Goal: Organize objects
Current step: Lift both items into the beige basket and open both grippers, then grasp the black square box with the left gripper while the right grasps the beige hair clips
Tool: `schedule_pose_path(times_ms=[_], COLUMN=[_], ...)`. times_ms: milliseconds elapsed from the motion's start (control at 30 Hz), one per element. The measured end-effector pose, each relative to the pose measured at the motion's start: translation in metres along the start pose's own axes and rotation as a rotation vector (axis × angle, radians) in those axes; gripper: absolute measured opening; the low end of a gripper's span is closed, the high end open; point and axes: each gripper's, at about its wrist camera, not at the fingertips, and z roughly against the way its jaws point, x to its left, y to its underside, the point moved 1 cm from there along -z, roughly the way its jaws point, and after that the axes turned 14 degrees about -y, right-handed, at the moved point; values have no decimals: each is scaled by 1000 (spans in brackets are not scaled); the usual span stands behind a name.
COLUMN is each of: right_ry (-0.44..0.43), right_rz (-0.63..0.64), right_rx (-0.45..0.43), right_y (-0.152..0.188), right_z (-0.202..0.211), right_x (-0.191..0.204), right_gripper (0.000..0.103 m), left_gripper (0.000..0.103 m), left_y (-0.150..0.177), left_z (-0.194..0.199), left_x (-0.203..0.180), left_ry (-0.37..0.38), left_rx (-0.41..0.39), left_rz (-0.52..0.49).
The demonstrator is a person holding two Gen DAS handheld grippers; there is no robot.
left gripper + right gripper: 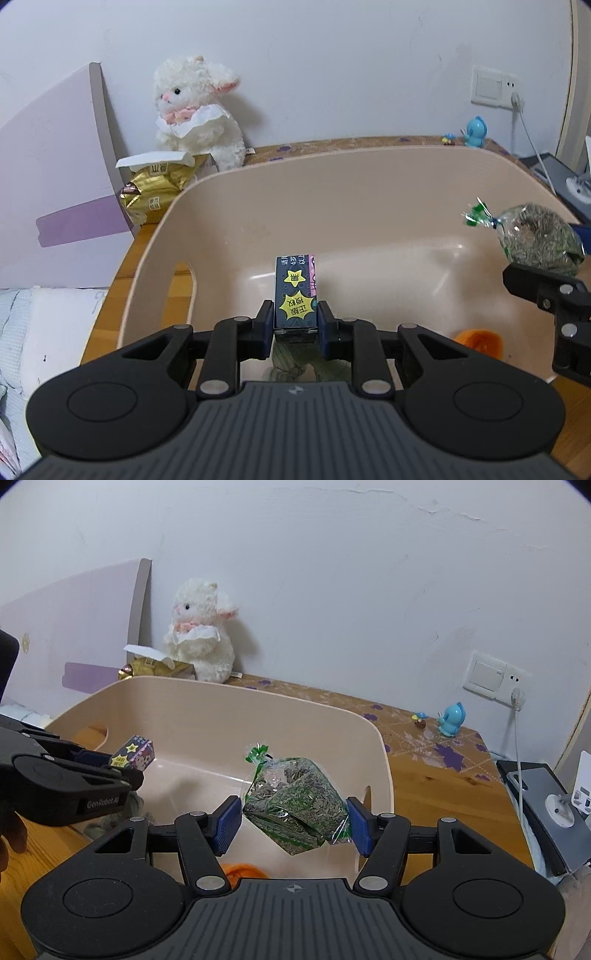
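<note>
1. Between the pads of my left tongs (296, 320) sits the small card box (295, 291), clenched at its near end, the rest sticking out ahead of me over the beige tub (369, 162).
2. My right tongs (293, 821) grasp the clear bag of seeds (293, 801); the blue pads (228, 821) press its two sides, and its twisted green top (256, 753) points up and away from me.
3. Both loads hang above the tub's inside, not yet set down. Below my right tongs lies something orange (243, 871) on the tub floor; below my left, a greenish bundle (295, 365) I cannot name.
4. The box looks light and stiff, I judge, so a hold across its flat faces should keep it square; squeezing harder could dent the card.
5. The bag seems soft and slippery: loose seeds shift, film slides. Taking it across the fullest part, as now, looks safer than pinching the thin neck.
6. Beyond the tub stands a plush lamb (201, 635), well apart from either pair.
</note>
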Motion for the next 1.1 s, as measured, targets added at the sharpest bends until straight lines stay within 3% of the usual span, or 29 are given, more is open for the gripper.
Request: schedule_pose_path(times_ms=[100,200,267,400,433,533,667,733,833,1100], right_ry=[-5,-19,-18,-7,-7,-13,-9,-6,1,20], right_rz=[-4,5,2,-9,-12,-12,1,10,20,26], right_rx=[11,16,8,-29,-36,-60,-77,-82,-77,-12], right_y=[2,4,4,3,2,4,8,11,18,49], right_z=[-1,1,6,22,26,43,67,77,90,99], right_x=[-2,-1,-2,-2,-1,0,-1,-1,-3,-5], right_gripper=[59,72,74,78,80,89,93,99,101,103], left_gripper=[26,26,28,71,76,78,82,89,94,94], left_y=[2,2,2,3,3,5,14,20,30,57], left_z=[0,4,10,29,34,51,72,82,97,123], left_x=[-2,-2,-2,2,4,10,16,20,26,29], left_ry=[-1,0,4,0,-1,-3,-12,-8,0,21], left_rx=[3,-9,-24,-58,-69,-93,-115,-119,-132,-113], left_rz=[1,-4,-12,-1,5,10,0,14,45,68])
